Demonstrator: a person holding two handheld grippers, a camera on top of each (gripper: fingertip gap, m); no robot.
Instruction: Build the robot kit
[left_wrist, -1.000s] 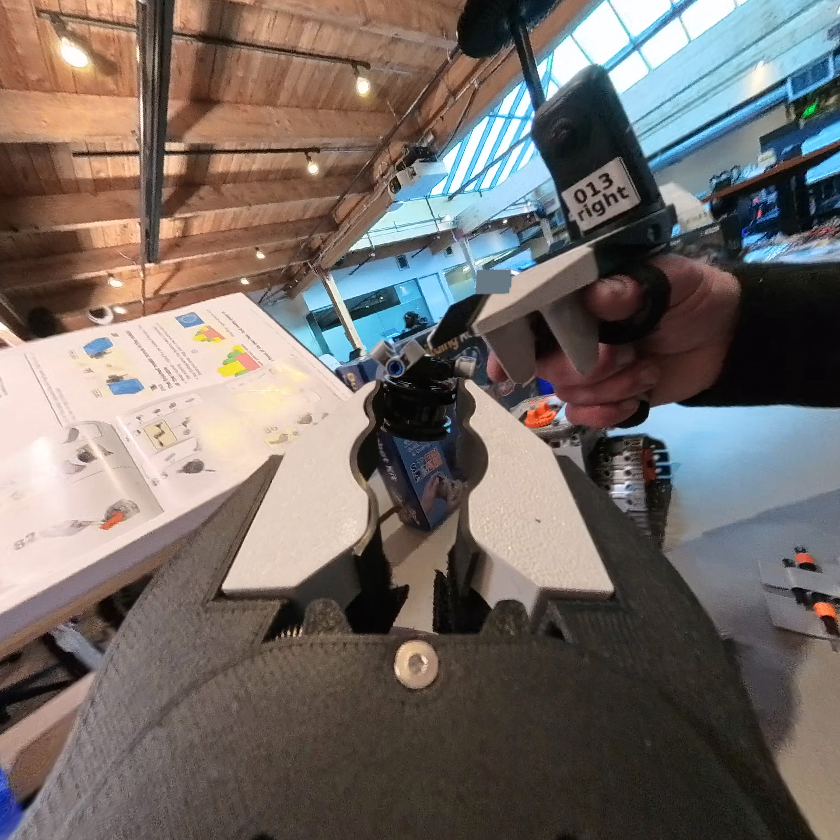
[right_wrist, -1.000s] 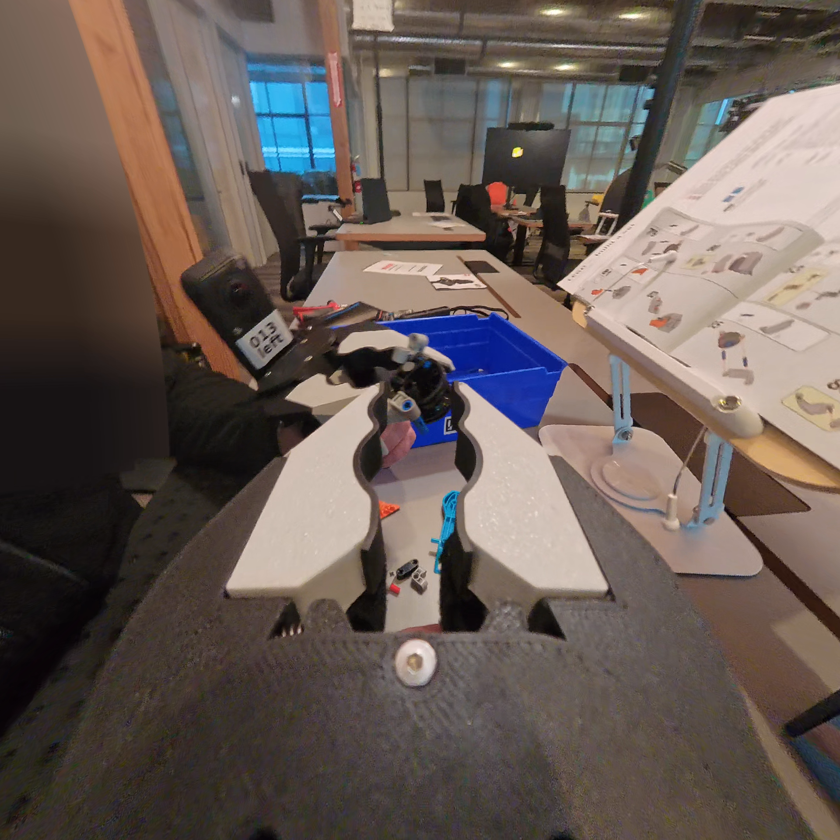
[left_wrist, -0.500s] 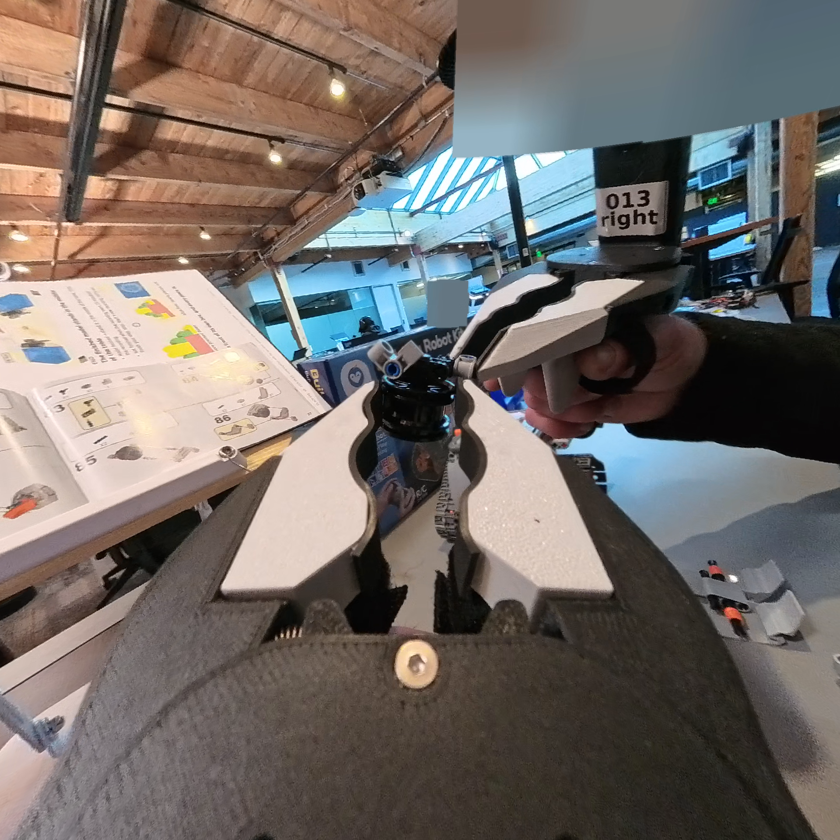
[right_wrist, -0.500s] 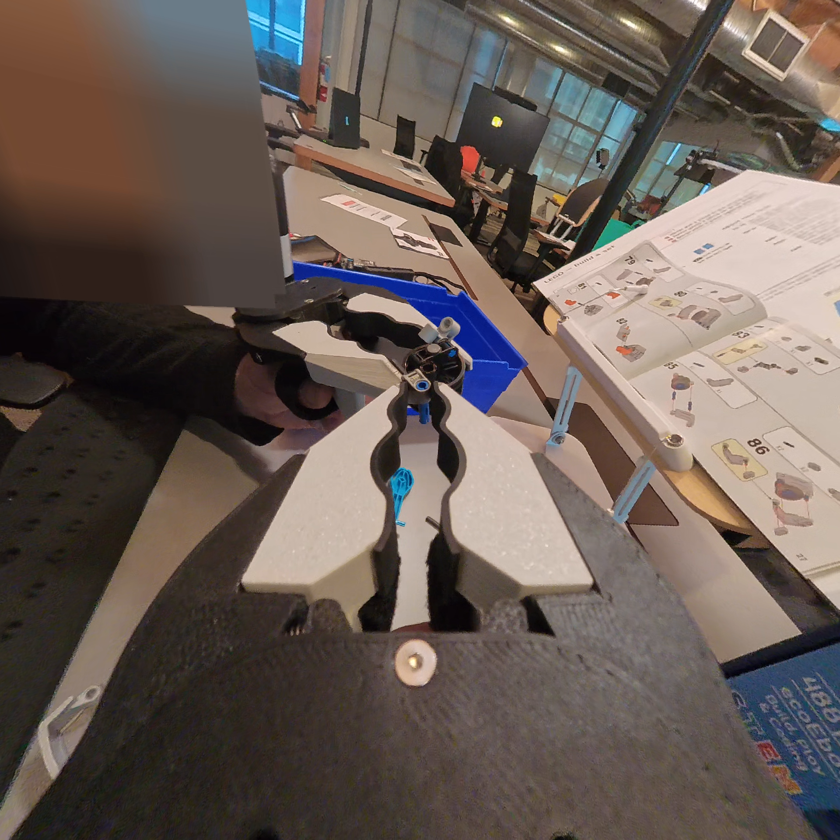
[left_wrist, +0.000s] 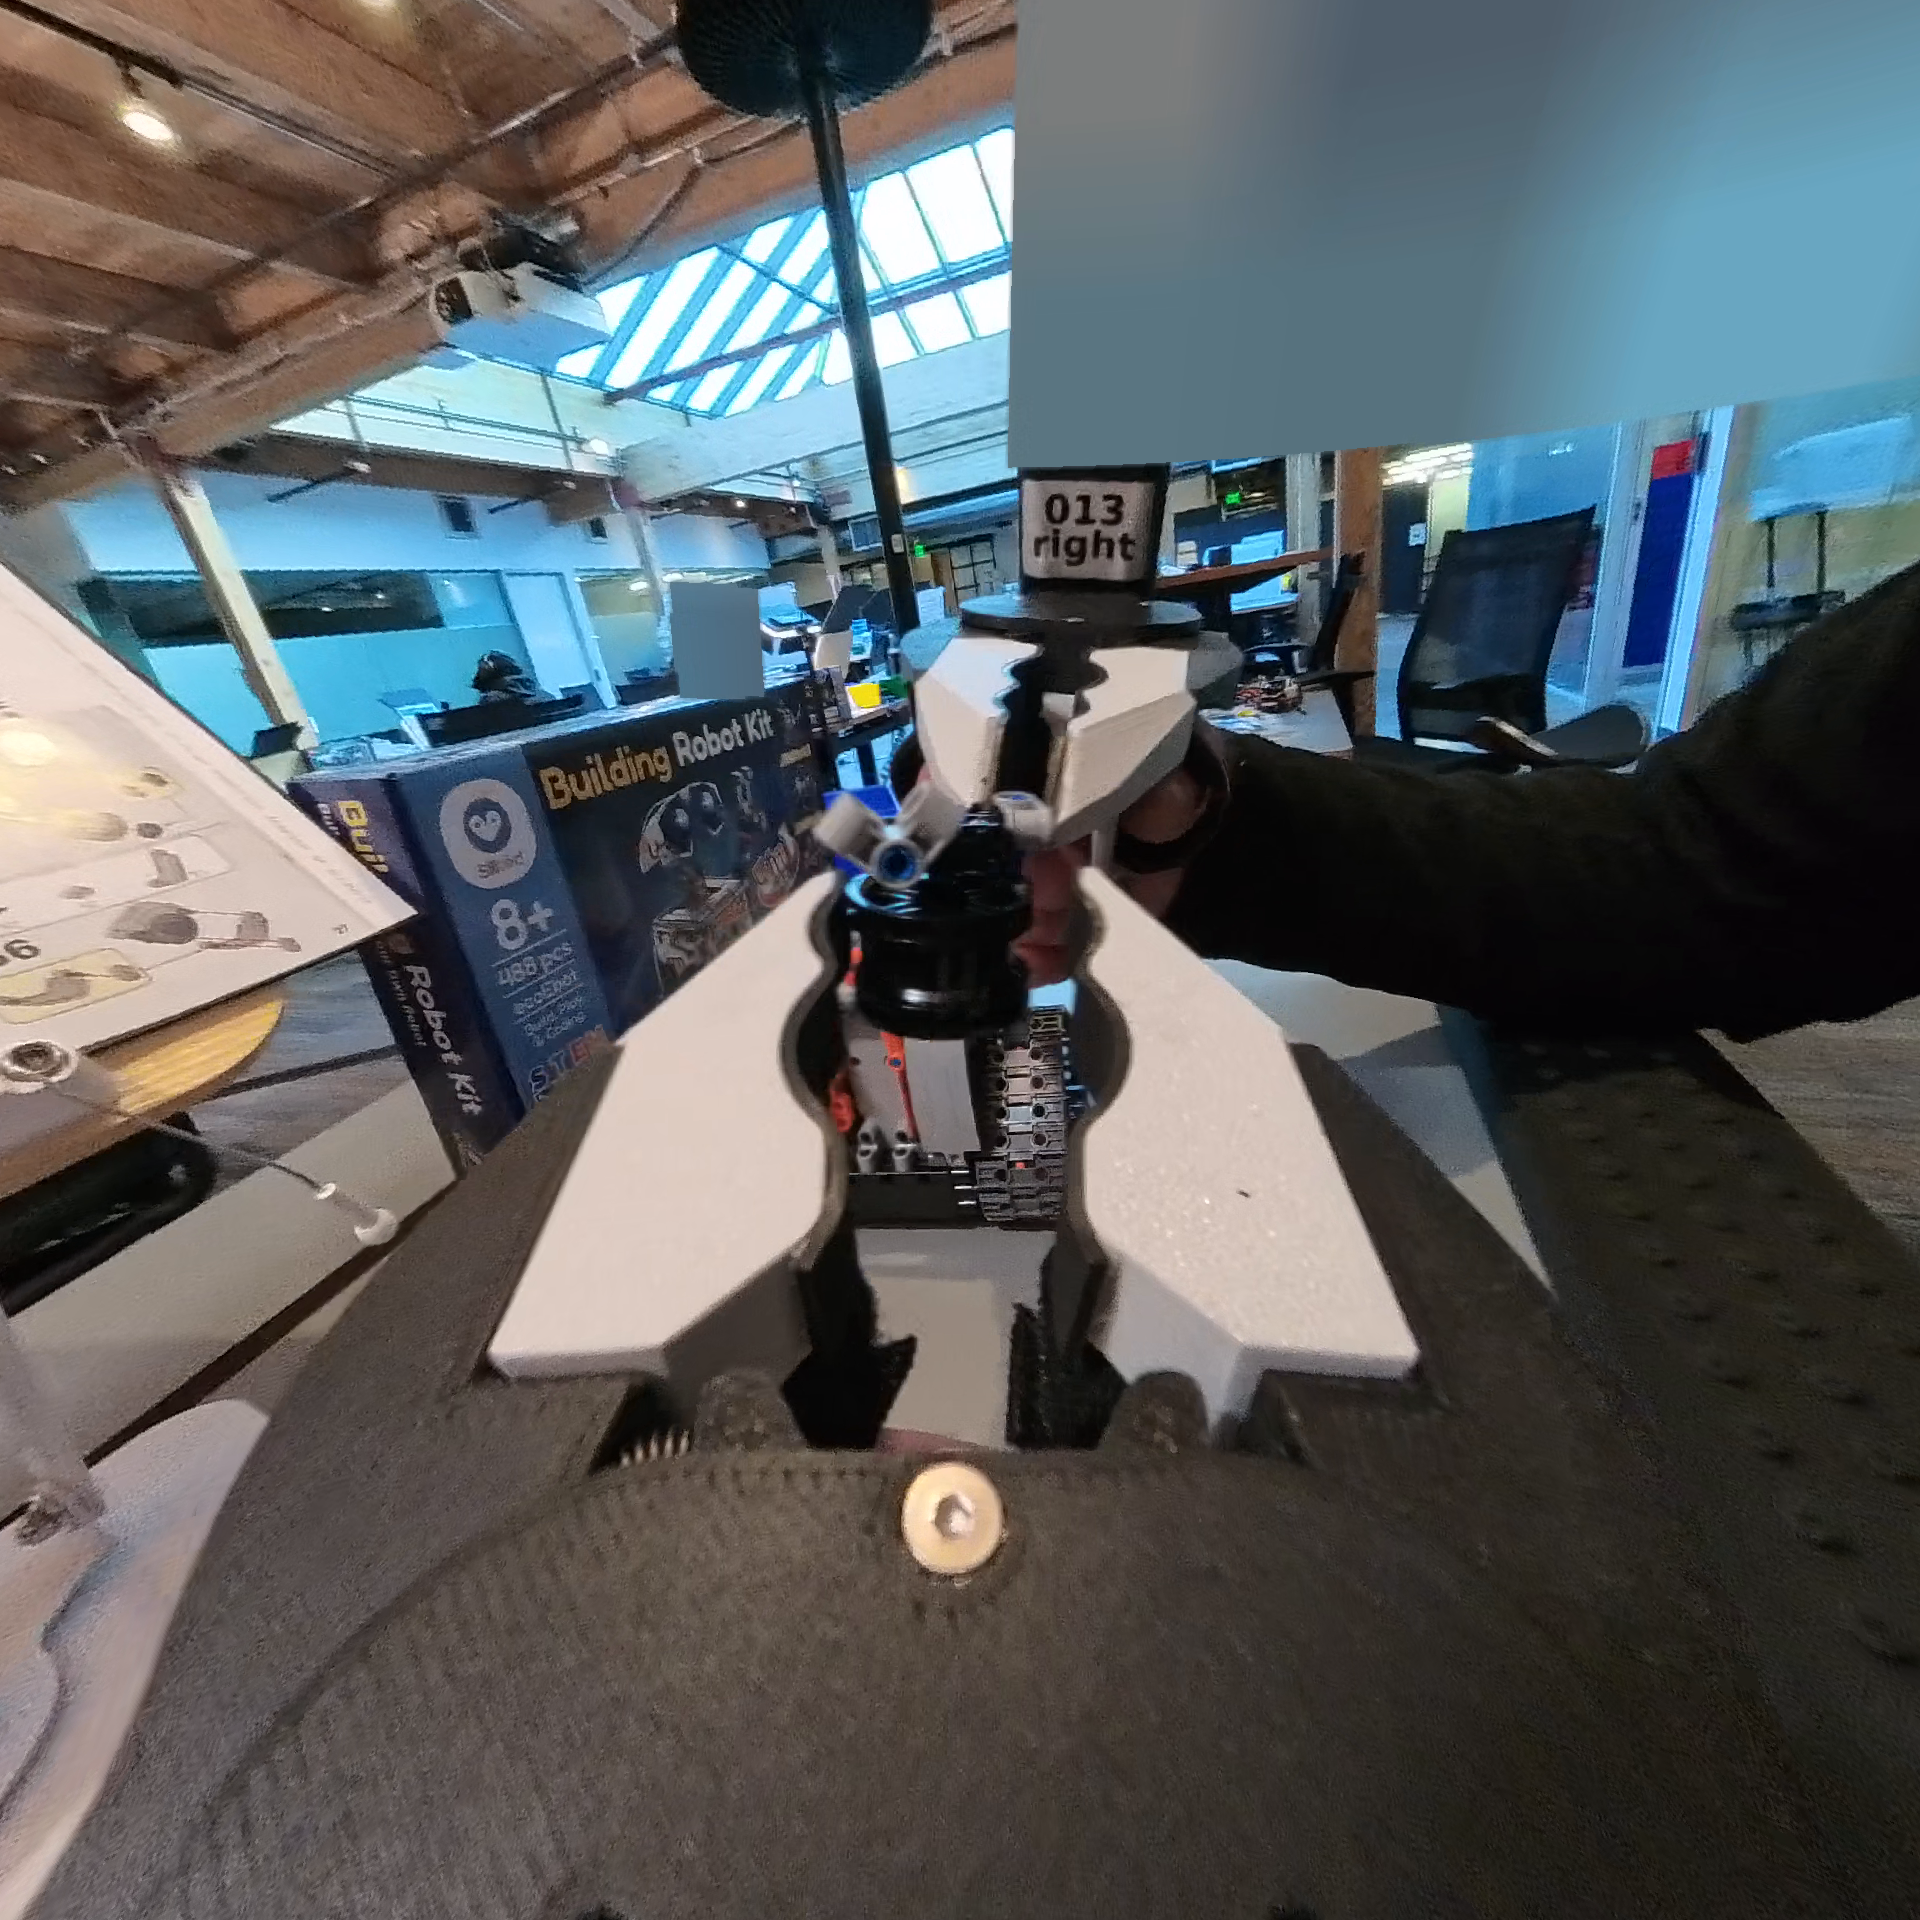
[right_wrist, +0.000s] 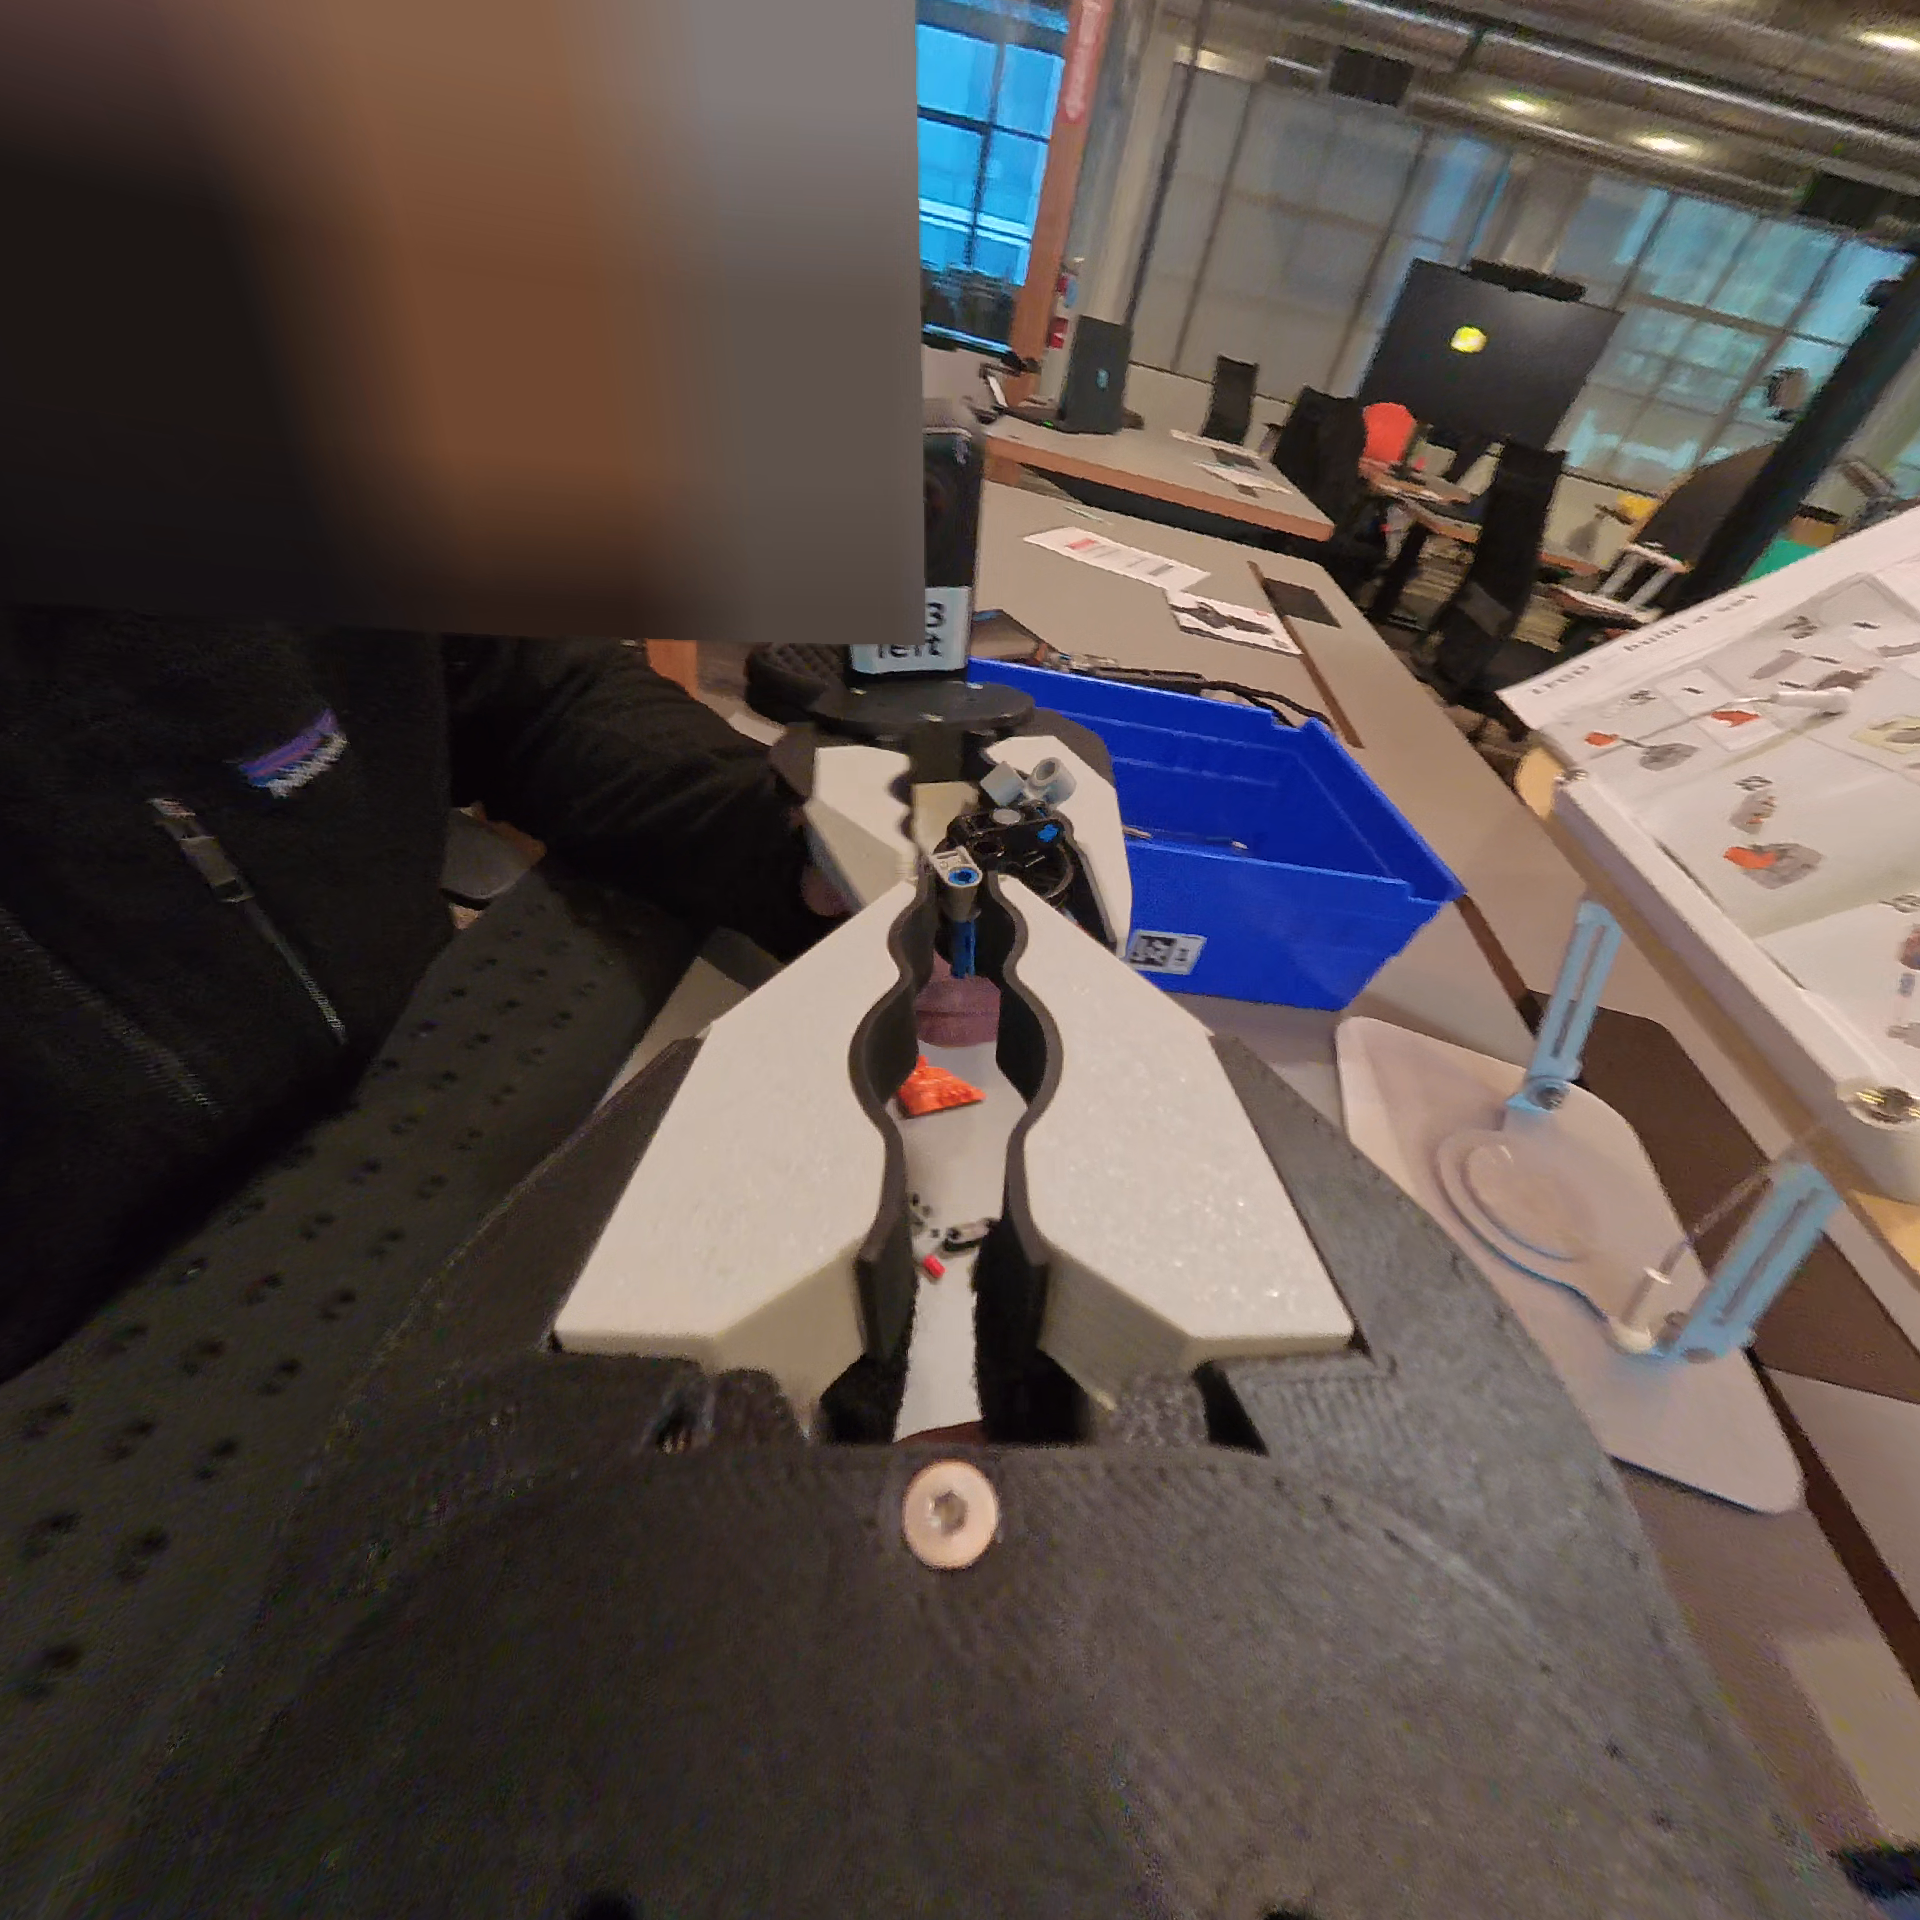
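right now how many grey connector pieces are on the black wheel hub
3: one grey connector and a second sit side by side atop the black wheel hub gripped by the left tongs; the third is pinched in the right tongs. Others may be hidden.

Blue bin (right_wrist: 1278, 831) behind, book stand (right_wrist: 1558, 1174) right, kit box (left_wrist: 582, 894) left, grippers nose-to-nose

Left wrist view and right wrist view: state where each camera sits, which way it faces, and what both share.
Left wrist view: on the left hand-held gripper, facing the right hand-held gripper, a dark sleeve and a kit box.
Right wrist view: on the right hand-held gripper, facing the left one, the person's jacket and a blue bin.
Shared: the black toy assembly, held between both.
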